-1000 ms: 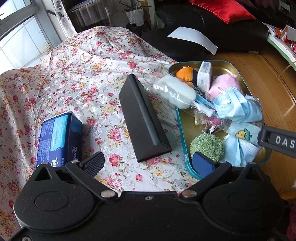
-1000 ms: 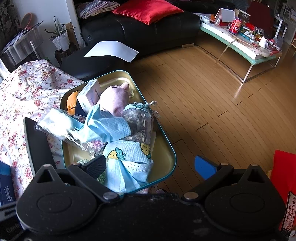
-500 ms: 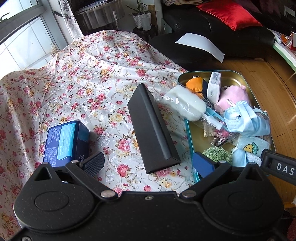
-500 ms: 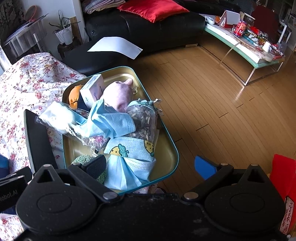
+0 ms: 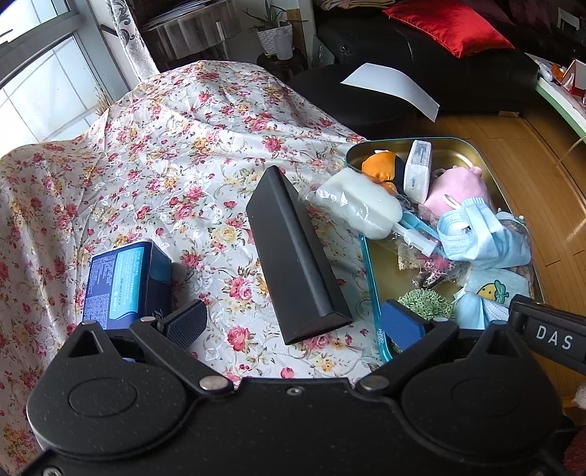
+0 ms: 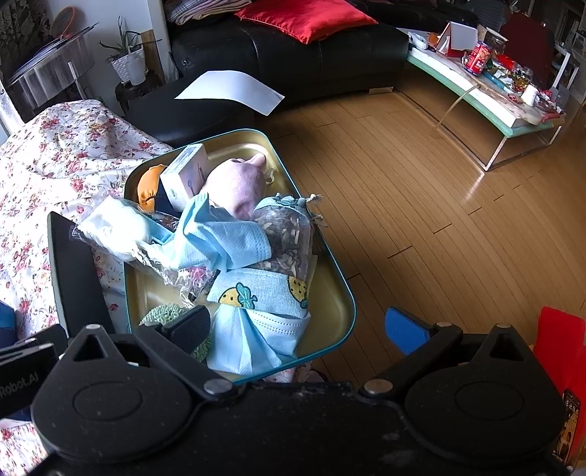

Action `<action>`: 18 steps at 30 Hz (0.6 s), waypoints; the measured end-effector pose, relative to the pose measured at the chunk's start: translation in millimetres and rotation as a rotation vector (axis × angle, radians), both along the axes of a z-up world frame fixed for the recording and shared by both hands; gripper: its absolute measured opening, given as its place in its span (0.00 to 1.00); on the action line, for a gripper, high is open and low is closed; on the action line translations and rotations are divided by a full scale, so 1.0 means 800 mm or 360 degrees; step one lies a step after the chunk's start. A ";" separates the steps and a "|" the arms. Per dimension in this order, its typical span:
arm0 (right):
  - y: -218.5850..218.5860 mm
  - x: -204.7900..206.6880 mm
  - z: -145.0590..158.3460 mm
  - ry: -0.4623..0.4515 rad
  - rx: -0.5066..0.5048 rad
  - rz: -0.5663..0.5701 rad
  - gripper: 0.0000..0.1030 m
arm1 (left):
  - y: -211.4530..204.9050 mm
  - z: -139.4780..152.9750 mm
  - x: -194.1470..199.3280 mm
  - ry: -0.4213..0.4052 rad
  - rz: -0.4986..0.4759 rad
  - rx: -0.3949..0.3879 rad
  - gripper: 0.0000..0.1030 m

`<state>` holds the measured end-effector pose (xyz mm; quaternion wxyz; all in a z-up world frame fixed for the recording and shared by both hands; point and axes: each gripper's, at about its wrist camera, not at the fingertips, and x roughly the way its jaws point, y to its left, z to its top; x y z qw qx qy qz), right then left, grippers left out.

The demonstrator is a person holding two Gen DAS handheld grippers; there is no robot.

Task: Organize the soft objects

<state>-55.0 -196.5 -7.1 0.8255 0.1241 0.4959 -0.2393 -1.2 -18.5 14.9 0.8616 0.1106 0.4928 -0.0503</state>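
A teal-rimmed gold tray (image 5: pixel 487 161) (image 6: pixel 337 289) sits at the right edge of the flowered cloth. It holds a pink plush (image 5: pixel 457 186) (image 6: pixel 234 183), an orange plush (image 5: pixel 377 168), blue face masks (image 5: pixel 483 234) (image 6: pixel 223 241), a green scrubby ball (image 5: pixel 426 304), a white bagged item (image 5: pixel 362 208) (image 6: pixel 113 227) and a small white box (image 5: pixel 417 170) (image 6: pixel 185 174). My left gripper (image 5: pixel 293 326) hangs open above the cloth near a black wedge-shaped case (image 5: pixel 293 256). My right gripper (image 6: pixel 296 327) is open over the tray's near end, empty.
A blue tissue pack (image 5: pixel 124 278) lies on the flowered cloth (image 5: pixel 164 164) at the left. A black sofa (image 6: pixel 293 55) with a red cushion (image 6: pixel 307 16) stands behind. Wooden floor (image 6: pixel 439 219) and a glass coffee table (image 6: pixel 505 110) lie to the right.
Both grippers have pulled back and up from the tray, so more of the cloth and tray shows. Nothing was picked up or released.
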 end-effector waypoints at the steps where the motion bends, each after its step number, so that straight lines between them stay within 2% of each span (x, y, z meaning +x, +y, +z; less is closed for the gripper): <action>1: 0.000 0.000 0.000 0.0000 0.0000 0.0000 1.00 | 0.000 0.000 0.000 0.0000 0.0001 0.0000 0.96; 18: 0.000 0.000 0.000 0.0000 0.0000 -0.0001 1.00 | -0.001 -0.003 -0.001 0.0025 -0.0013 -0.0002 0.96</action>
